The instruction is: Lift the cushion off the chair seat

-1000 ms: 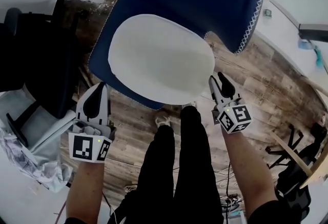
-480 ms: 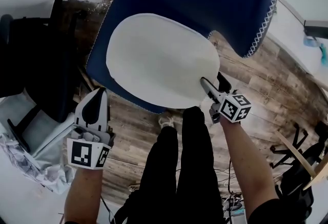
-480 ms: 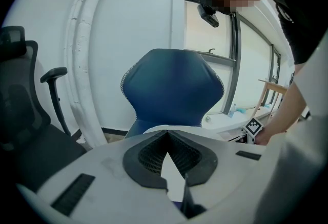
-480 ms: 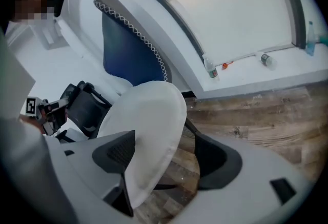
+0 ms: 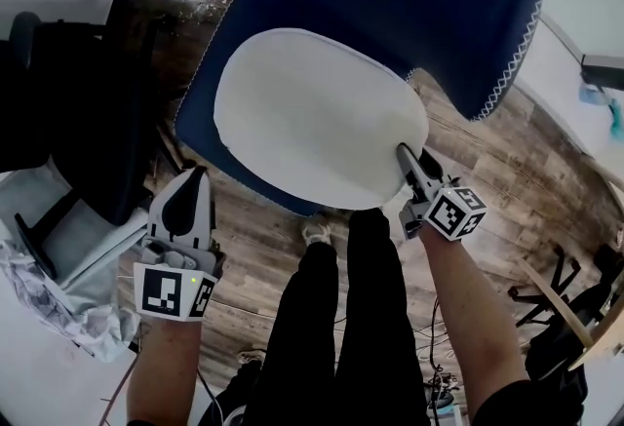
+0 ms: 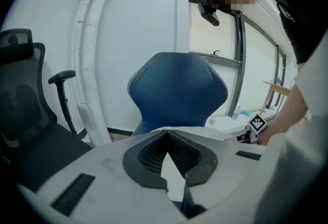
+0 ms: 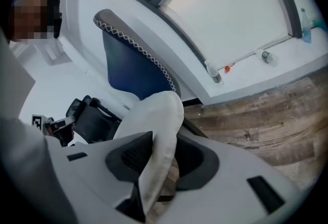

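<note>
Seeing right tool (image 5: 414, 161), jaws just closing, pinched on near-right edge of white cushion (image 5: 317, 117) lying on blue chair seat (image 5: 200, 117), and left tool (image 5: 195, 178) closed on nothing, off seat's left front, clear of cushion.

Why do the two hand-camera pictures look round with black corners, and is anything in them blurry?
Left gripper view: a wide-angle lens, hence black corners and bowed window posts; the chair is sharp. Right gripper view: same bending; the cushion, close to the lens, looks slightly soft. Head view: dim overall, with the cushion brightest.
</note>
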The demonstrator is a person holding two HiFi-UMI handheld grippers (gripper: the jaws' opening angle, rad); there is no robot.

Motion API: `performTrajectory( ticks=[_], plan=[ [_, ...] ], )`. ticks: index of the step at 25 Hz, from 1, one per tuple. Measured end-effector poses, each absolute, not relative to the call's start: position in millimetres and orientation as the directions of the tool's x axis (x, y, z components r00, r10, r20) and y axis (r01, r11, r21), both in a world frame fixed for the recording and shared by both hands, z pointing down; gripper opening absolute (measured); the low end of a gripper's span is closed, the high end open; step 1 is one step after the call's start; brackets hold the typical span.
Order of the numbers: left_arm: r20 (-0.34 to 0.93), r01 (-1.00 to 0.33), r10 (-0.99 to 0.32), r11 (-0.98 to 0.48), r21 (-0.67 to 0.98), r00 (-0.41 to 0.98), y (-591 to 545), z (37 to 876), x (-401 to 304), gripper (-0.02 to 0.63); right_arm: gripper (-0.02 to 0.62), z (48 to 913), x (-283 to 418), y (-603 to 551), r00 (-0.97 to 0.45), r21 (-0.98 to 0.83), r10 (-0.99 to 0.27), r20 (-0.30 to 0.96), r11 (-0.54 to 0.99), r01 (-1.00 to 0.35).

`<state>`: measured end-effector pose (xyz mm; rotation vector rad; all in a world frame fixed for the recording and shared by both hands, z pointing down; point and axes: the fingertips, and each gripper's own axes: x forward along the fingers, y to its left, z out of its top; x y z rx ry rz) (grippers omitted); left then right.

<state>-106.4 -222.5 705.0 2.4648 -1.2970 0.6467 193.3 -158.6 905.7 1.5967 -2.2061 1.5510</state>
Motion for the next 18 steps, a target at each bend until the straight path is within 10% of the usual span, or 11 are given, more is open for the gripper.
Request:
performTrajectory(
  ticks=[18],
  plan=[
    [0.453, -0.867, -0.761, -0.496, 0.055, 0.464, -226.7, 620.8, -120.9, 0.005, 0.055, 791.7, 169.4, -176.7, -0.511, -0.656, -0.72, 0.469, 0.102, -0.748]
  ],
)
